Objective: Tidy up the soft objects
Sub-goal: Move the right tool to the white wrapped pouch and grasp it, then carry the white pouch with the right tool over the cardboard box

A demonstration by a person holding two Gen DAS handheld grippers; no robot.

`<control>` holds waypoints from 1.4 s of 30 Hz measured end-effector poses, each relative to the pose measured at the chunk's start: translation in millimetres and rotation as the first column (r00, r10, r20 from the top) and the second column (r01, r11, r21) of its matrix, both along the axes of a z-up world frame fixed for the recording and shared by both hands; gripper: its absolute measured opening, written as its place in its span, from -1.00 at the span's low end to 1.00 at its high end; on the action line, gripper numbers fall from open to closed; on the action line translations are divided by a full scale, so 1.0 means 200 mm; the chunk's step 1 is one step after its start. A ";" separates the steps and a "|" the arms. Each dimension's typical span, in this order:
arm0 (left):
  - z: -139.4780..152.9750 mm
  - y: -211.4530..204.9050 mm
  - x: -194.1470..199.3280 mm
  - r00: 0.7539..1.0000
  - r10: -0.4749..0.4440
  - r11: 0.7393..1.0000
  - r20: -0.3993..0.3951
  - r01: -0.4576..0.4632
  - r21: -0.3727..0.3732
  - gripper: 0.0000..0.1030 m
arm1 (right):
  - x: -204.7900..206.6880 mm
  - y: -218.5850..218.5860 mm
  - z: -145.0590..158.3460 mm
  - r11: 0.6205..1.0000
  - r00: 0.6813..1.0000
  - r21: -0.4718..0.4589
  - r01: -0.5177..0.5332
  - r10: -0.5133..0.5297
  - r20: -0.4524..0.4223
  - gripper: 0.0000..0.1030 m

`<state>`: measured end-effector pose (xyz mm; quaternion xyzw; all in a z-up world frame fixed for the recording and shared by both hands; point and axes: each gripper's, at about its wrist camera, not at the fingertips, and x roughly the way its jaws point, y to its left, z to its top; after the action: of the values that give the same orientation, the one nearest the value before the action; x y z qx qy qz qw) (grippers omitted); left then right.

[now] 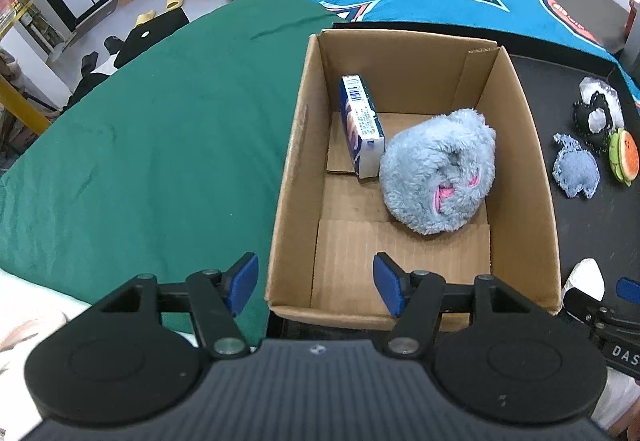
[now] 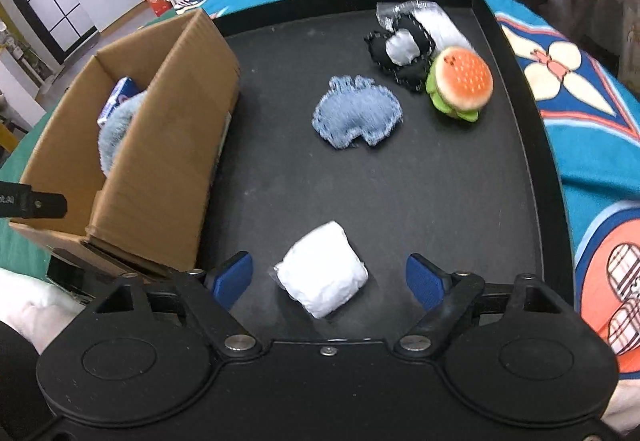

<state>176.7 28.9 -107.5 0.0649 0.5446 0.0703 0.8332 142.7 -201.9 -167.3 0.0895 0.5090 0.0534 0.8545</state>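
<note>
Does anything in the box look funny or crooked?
The blue-and-white packet stands on its edge, leaning against the cardboard box wall instead of lying flat. The fluffy blue plush beside it just sits there; nothing looks spilled.

Bright, even indoor light, soft shadows, strong fisheye bending at edges, slight blur.

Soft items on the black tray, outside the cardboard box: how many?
4, possibly more hidden. White wrapped bundle nearest, between the right hand-held gripper fingers; blue denim pouch mid-tray; burger-shaped plush and black-and-white stitched plush at the far right.
</note>
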 end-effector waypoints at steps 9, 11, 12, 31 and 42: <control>-0.02 -0.05 0.01 0.999 -0.037 0.998 -0.026 0.038 0.045 0.21 | 0.00 0.02 -0.02 0.999 0.999 -0.020 -0.033 0.034 0.021 -0.03; -0.02 -0.06 0.01 0.999 -0.044 0.998 -0.025 0.045 0.050 0.21 | -0.01 0.01 0.00 0.999 0.999 -0.024 -0.035 0.036 0.035 -0.03; -0.03 -0.06 0.01 0.998 -0.048 0.997 -0.028 0.049 0.055 0.21 | -0.01 0.01 0.00 0.999 0.999 -0.022 -0.035 0.036 0.040 -0.03; 0.00 -0.02 0.01 0.999 -0.043 0.998 -0.004 0.044 0.040 0.21 | 0.00 0.00 0.16 0.999 0.994 -0.033 -0.032 0.035 0.106 -0.03; 0.02 0.03 0.01 0.999 -0.030 0.999 0.023 0.029 0.015 0.21 | 0.03 0.03 0.28 0.999 0.986 -0.041 -0.019 0.025 0.165 -0.03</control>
<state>179.4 35.8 -103.4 0.0782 0.5336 0.0626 0.8398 148.6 -196.1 -111.3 0.0621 0.4383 0.0600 0.8946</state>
